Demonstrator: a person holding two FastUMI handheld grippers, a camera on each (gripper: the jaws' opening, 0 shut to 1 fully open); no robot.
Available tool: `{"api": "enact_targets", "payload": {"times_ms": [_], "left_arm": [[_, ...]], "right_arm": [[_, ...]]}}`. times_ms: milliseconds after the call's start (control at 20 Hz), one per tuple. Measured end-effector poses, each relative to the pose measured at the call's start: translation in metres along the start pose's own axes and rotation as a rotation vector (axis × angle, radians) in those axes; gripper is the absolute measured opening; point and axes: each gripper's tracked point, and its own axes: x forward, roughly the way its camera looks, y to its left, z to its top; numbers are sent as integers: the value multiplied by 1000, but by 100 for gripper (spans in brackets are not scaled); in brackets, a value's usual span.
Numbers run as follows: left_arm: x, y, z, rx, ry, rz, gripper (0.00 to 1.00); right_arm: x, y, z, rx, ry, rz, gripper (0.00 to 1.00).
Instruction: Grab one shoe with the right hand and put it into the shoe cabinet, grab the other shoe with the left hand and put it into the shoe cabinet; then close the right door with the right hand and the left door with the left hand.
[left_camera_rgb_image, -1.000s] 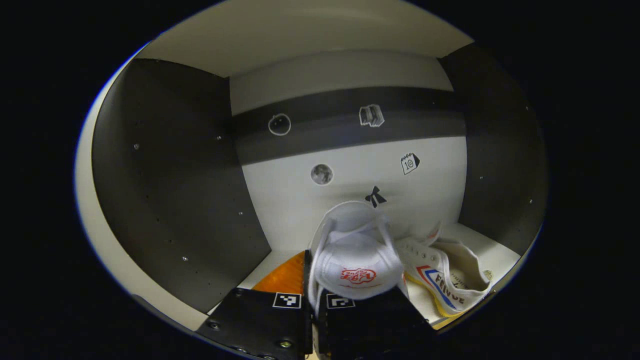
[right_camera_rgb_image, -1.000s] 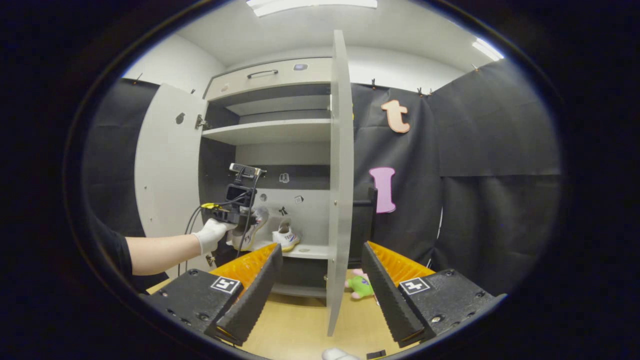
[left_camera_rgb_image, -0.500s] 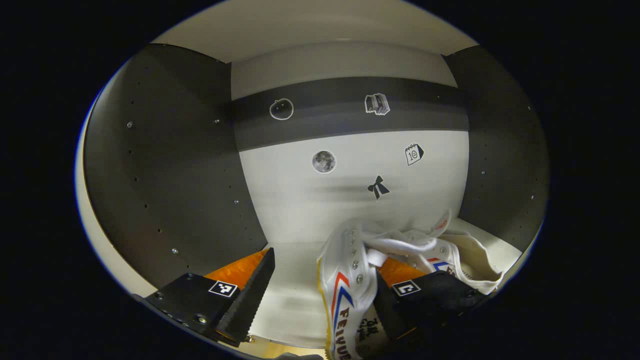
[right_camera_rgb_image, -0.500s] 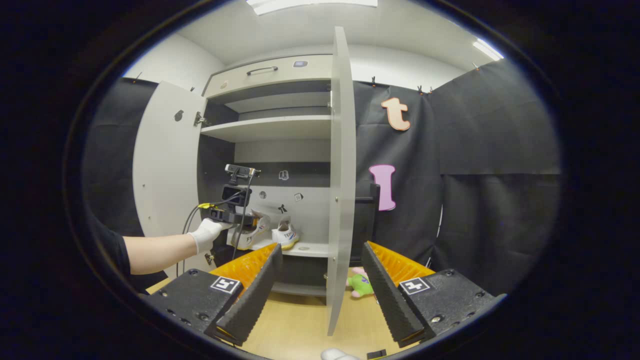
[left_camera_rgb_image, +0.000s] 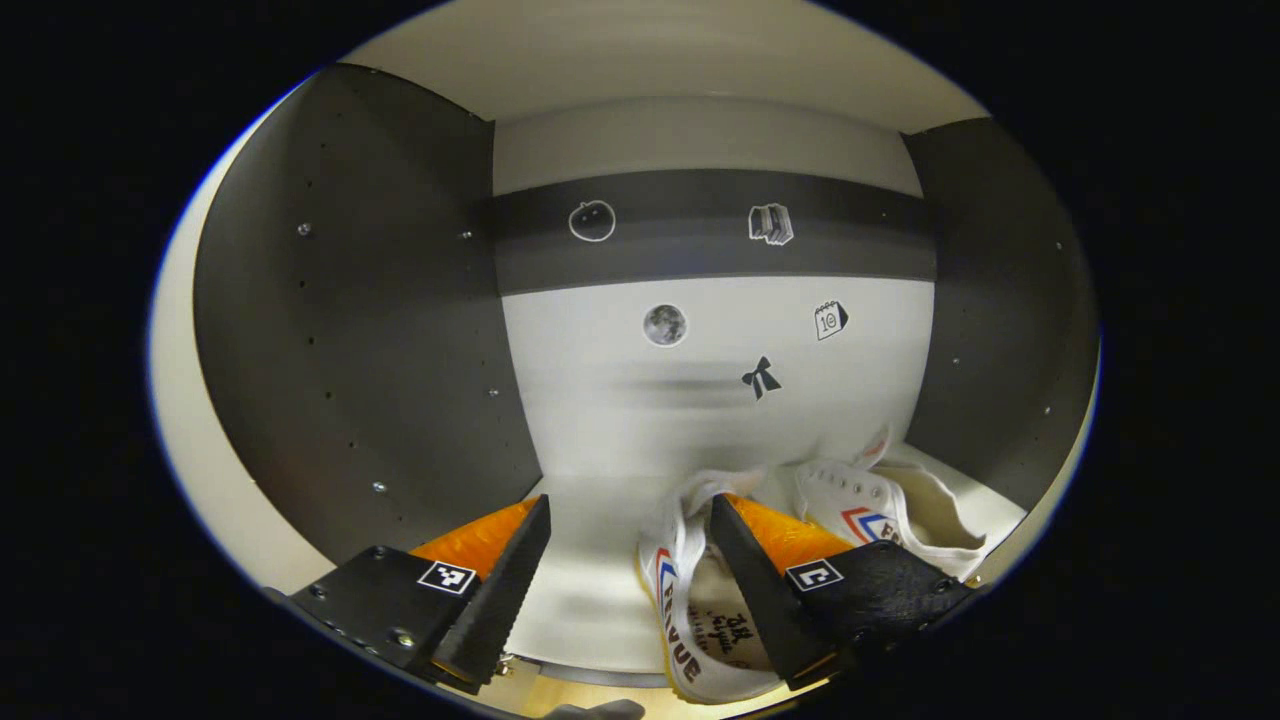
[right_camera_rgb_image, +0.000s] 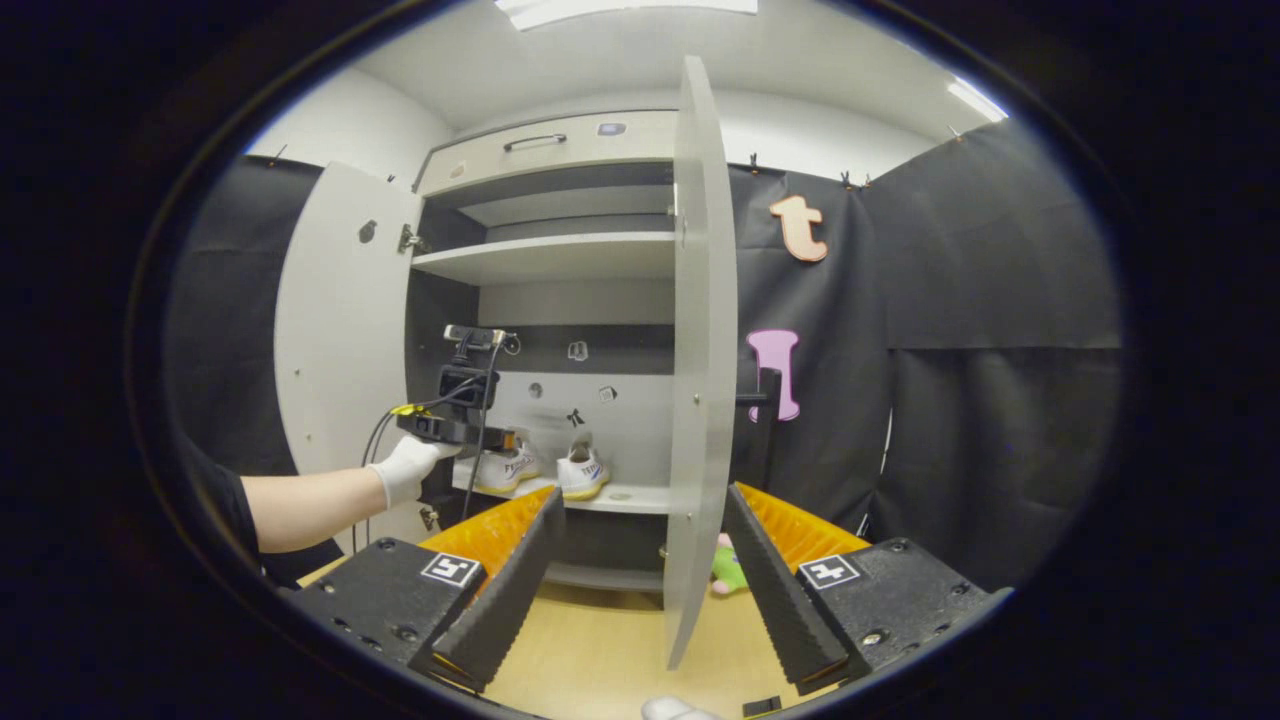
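Fingers of both grippers standing spread, pinching nothing; both shoes sitting on the cabinet shelf.

Left gripper, in the left gripper view, is reaching into the shoe cabinet with its jaws apart over the shelf; its right-hand finger is lying across the near shoe, which is resting on the shelf beside the far shoe, the two close together toward the cabinet's right wall. Small stickers are showing on the back panel. In the right gripper view, a gloved hand is holding the left gripper at the shelf, with both shoes standing side by side just beyond it. Right gripper is hanging well back from the cabinet, jaws wide. Left door and right door are both standing open; a green plush toy is lying on the floor behind the right door.
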Motion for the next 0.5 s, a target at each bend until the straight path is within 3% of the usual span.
{"api": "enact_targets", "payload": {"times_ms": [250,450,500], "left_arm": [[-34,0,20,1,-72,-4,96],[-94,-3,38,-8,-177,-42,100],[-111,-5,38,-7,-193,-56,96]], "right_arm": [[-4,-1,7,-15,-23,-12,100],[-4,-21,7,-15,-27,-61,100],[-3,-29,9,-13,-29,-77,100]]}}
